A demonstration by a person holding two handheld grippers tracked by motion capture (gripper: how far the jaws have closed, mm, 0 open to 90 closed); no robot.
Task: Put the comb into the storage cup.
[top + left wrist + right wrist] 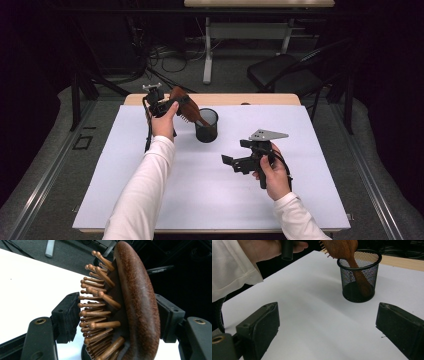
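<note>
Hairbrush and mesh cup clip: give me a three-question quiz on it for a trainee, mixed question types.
1. True or false: the left tongs grip the hairbrush by its head, bristles on one side and wooden back on the other.
2. Multiple choice: where is the brush handle? A) lying flat on the white mat B) inside the black mesh cup C) between the right tongs
3. Fill in: the right tongs are ____ and hold nothing.

Key: 1 true; 2 B; 3 open
</note>
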